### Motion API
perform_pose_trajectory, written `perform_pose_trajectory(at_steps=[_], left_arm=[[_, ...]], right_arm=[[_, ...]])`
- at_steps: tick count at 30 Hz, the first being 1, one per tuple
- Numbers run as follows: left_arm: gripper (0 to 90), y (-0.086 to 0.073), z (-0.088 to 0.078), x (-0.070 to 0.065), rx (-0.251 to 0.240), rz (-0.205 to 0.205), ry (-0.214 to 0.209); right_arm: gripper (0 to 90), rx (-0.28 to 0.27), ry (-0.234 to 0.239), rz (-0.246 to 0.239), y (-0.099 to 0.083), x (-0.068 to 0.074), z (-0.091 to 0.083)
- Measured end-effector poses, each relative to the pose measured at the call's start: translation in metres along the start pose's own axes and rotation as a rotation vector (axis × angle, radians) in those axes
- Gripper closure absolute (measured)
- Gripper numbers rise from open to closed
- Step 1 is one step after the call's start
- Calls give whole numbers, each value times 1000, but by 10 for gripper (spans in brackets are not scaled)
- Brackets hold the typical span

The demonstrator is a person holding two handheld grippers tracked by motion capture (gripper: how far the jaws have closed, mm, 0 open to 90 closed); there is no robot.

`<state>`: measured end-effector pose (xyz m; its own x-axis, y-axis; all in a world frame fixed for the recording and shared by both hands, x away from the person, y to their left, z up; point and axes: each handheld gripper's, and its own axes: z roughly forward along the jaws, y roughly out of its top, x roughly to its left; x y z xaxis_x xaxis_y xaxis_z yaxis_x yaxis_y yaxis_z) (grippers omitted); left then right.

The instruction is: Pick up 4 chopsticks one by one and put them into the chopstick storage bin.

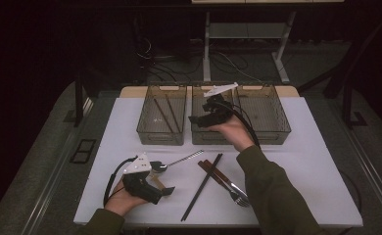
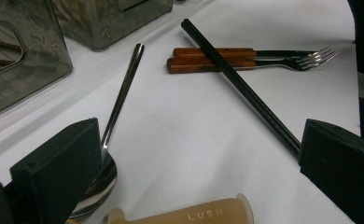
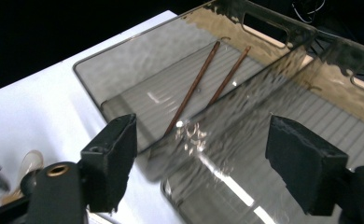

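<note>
Three smoky see-through bins stood in a row at the far edge of a white table [image 1: 297, 147]. The left bin [image 1: 162, 120] held two brown chopsticks [image 1: 165, 115]. The right gripper [image 1: 199, 119] hung over the near wall of the middle bin [image 1: 209, 133], jaws spread wide with nothing between them. Near the front left, the left gripper [image 1: 162, 188] rested low on the table, jaws also apart and empty, just beside a metal spoon [image 1: 177, 161]. To its right lay two forks with wooden handles [image 1: 224, 178], and a pair of black chopsticks [image 1: 202, 186] lay across them. The left gripper view showed the spoon's bowl [image 2: 96, 186] touching the inner side of one jaw, and a beige handle marked LUSN [image 2: 194, 214]. The right gripper view showed ribbed bin floors.
</note>
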<state>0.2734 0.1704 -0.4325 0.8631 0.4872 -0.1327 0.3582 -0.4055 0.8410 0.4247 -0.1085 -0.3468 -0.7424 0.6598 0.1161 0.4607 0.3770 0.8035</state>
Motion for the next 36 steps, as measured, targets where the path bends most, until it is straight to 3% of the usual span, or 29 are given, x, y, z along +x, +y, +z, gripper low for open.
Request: perform_pose_trajectory(at_steps=[5, 9, 21, 26, 36], left_arm=[[0, 0, 0, 0, -1, 0, 3], [0, 0, 1, 0, 6, 3, 8], [0, -1, 1, 0, 12, 2, 15], [0, -1, 2, 1, 20, 0, 20], [0, -1, 2, 0, 23, -2, 24]], right_arm=[[188, 8, 4, -8, -17, -3, -19], [185, -3, -12, -27, -34, -2, -32], [185, -32, -44, -17, -79, -2, -70], [127, -53, -65, 14, -107, -2, -87], [126, -22, -115, 3, -160, -2, -106]])
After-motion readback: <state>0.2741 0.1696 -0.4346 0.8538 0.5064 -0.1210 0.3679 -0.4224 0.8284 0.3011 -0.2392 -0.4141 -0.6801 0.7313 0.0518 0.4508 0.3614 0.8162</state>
